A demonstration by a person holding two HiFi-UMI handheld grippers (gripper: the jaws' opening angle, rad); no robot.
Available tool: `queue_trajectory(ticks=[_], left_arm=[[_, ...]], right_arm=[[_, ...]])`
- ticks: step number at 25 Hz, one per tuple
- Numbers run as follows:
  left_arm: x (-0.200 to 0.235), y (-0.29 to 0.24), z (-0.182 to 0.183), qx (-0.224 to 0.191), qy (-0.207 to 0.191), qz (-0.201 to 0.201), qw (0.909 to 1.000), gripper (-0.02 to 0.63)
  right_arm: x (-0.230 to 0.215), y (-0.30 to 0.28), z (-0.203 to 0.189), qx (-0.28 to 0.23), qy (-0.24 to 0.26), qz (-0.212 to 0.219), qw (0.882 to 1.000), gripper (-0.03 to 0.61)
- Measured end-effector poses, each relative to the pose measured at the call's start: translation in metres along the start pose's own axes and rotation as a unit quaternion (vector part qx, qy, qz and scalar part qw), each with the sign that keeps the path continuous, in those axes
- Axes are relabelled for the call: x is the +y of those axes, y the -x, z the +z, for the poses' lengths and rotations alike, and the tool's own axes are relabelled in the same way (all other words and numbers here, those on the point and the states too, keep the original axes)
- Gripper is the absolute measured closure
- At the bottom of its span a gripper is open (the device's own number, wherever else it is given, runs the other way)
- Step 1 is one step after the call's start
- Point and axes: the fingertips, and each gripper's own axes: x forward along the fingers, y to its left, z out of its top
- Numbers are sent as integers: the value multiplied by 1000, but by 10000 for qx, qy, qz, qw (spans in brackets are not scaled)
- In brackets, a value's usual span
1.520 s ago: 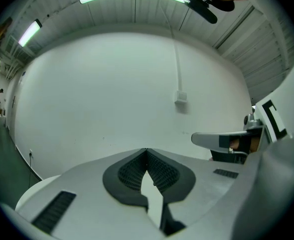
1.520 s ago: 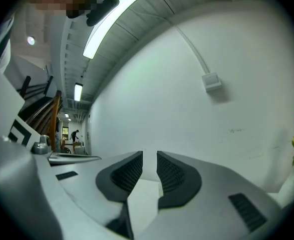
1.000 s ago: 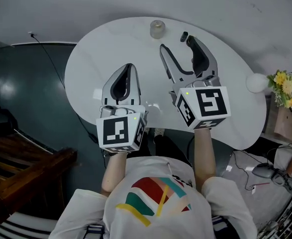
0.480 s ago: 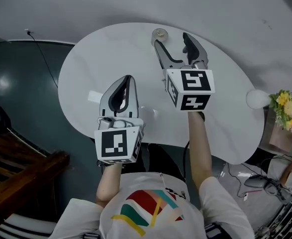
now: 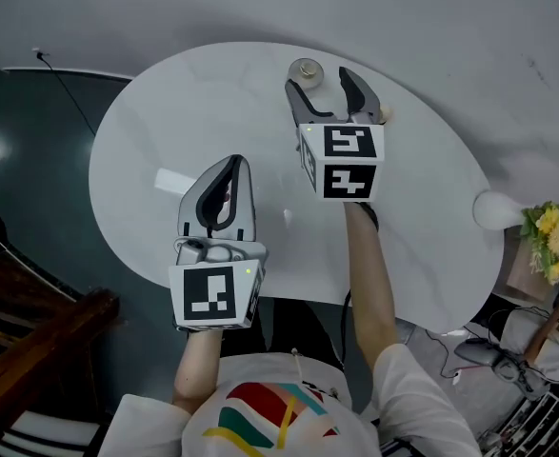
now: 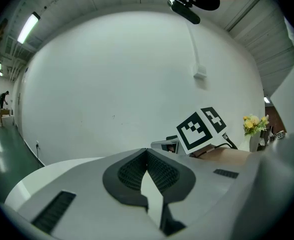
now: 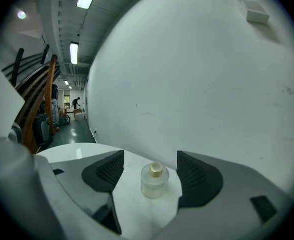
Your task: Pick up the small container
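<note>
One small container (image 7: 153, 181) stands seemingly inside opening right claw (image 7: 150, 156); left claw (image 6: 147, 153) pressed together.

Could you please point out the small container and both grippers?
small container (image 7: 153, 183), right gripper view, its clear body.
right gripper (image 5: 319, 80), head view, between opening fingers that frame the untouched container.
left gripper (image 5: 232, 164), head view, closed fingertips.

Flowers (image 5: 551, 225) partly past right edge

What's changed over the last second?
The right gripper reached forward across the table to the small container, its fingers opening; the container now stands between them, untouched. The left gripper stayed shut and empty; the container stayed put.
</note>
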Motion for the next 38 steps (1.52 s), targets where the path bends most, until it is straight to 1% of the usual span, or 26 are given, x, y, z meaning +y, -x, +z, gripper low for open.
queue_trajectory(ticks=[9, 15, 26, 38], left_arm=[[9, -23, -24, 201, 121, -24, 9997, 597], [20, -36, -37, 327, 127, -30, 9994, 597], [30, -49, -64, 599, 146, -36, 9981, 597], [42, -54, -77, 685, 155, 17, 9975, 597]], right_arm=[[-4, -48, -34, 347, -10, -53, 9994, 253], [-5, -67, -53, 509, -175, -65, 9985, 252], [-11, -87, -75, 586, -455, -145, 9971, 252], [-8, -101, -88, 604, -492, -190, 9968, 252]])
